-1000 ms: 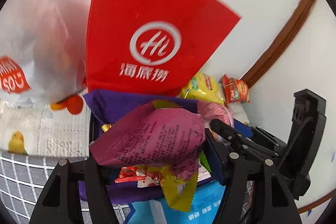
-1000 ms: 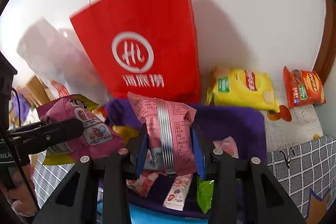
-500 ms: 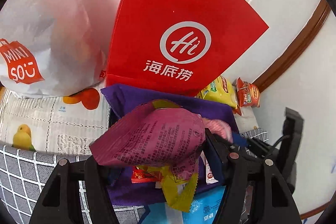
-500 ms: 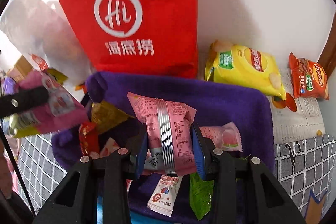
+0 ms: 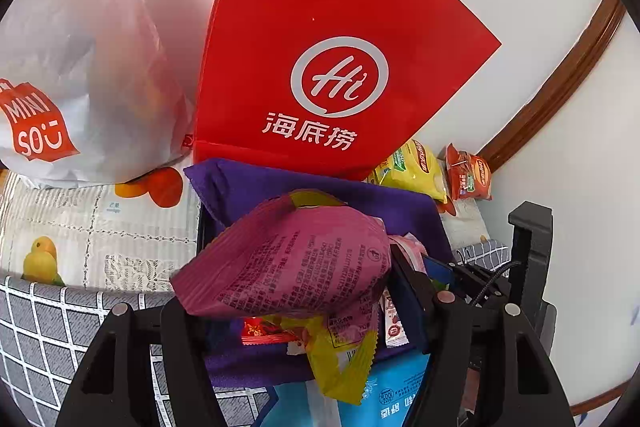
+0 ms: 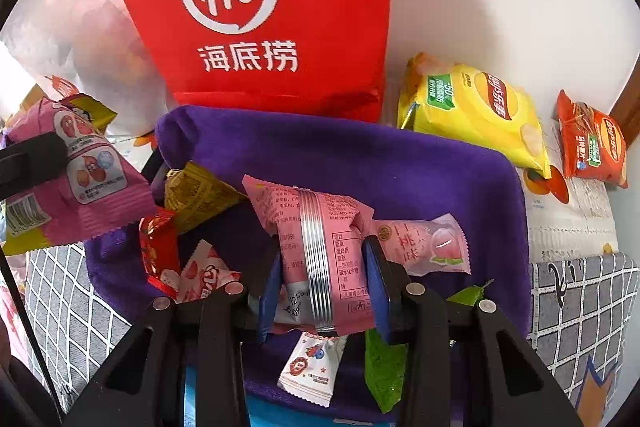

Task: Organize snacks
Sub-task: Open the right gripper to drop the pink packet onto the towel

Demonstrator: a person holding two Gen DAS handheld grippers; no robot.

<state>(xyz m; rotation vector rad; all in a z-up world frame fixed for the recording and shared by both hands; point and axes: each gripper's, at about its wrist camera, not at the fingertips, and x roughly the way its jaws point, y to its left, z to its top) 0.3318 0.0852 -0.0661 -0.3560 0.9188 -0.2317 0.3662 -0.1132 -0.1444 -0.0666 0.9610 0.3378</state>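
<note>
My left gripper [image 5: 296,307] is shut on a magenta snack packet [image 5: 288,263] with a yellow tail, held above a purple cloth-lined bin [image 5: 248,183]. The same packet [image 6: 76,167] shows at the left of the right wrist view. My right gripper [image 6: 320,283] is shut on a pink snack packet [image 6: 316,223] with a silver seam, held over the purple bin [image 6: 420,167]. Several small packets lie in the bin: a pink peach one [image 6: 424,243], a gold one [image 6: 196,195], a red one [image 6: 158,251].
A red paper bag [image 6: 260,11] stands against the wall behind the bin. A white Miniso bag [image 5: 60,75] stands to its left. Yellow chips [image 6: 476,107] and an orange chip bag [image 6: 592,143] lie at the right. A grey checked cloth [image 6: 576,291] covers the surface.
Both grippers have come closer to the bin and the red bag, which fill more of each view. Each still holds its packet.
</note>
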